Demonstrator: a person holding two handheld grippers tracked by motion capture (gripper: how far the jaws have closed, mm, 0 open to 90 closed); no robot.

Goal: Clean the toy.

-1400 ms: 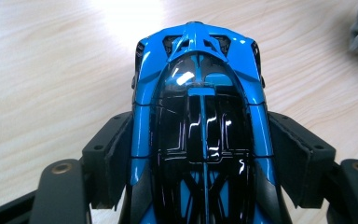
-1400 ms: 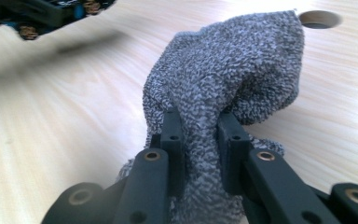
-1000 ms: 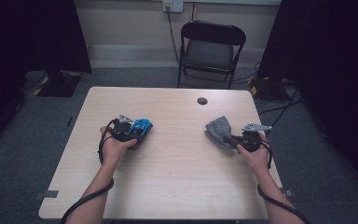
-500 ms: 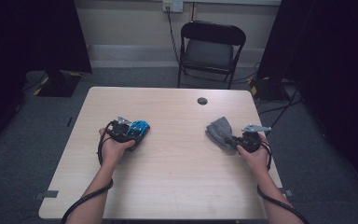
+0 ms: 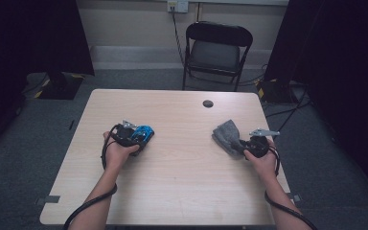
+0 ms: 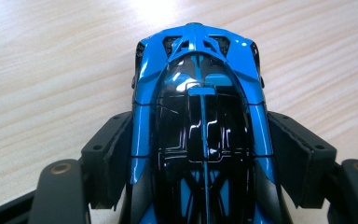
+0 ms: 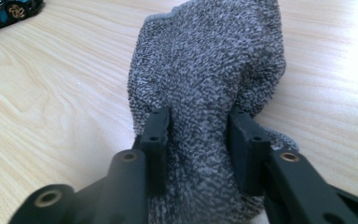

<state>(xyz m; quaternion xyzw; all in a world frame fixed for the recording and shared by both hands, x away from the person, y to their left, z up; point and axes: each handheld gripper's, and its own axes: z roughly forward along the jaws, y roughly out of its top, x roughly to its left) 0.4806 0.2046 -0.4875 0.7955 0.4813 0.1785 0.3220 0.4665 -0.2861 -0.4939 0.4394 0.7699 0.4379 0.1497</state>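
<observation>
Two hand-held grippers at a pale wooden bench (image 5: 182, 191), seen from above and along each pair of jaws. The left gripper (image 5: 135, 135) is clamped on a blue-and-black toy car (image 6: 199, 116) at the bench's left half; the jaws press on the car's two flanks, and its long axis runs along the jaws, with the far end pointing away from the hand, toward the bench's right side in the high view. The left gripper view resolves the glossy roof and the pads (image 6: 114, 154) against the bodywork, detail too small to tell from above. The right gripper (image 5: 242, 145) sits at the right half with a grey knitted cloth (image 7: 209, 70) bunched between its jaws; these have just been opening, yet the pads (image 7: 157, 140) remain against the fabric. The cloth's long axis extends from the jaws toward the bench's far side. The right gripper view also catches the car at its upper left corner. A small dark disc (image 5: 208, 103) lies near the far edge; a folding chair (image 5: 216, 48) stands beyond.
</observation>
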